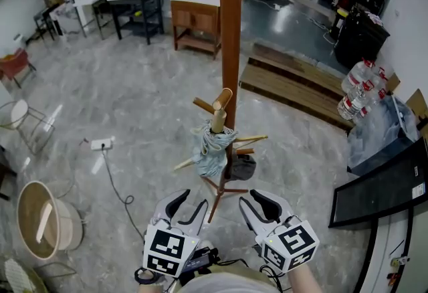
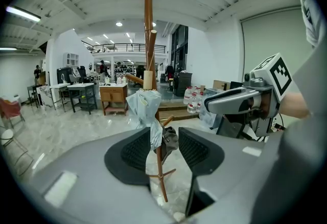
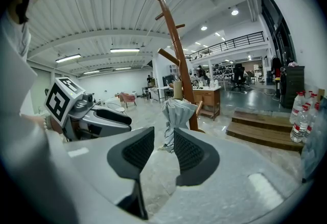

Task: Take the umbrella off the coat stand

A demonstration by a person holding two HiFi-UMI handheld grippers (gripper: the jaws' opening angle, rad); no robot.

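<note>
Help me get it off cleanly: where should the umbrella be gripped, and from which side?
Probably the wooden handle atop the umbrella, from the near side: it stands bare above the loose fabric, and the pole blocks the far side.

We are looking at a pale blue folded umbrella (image 1: 211, 150) hanging upright on the brown wooden coat stand (image 1: 230, 31), its tan handle pointing up, its gathered canopy drooping against the pole.
</note>
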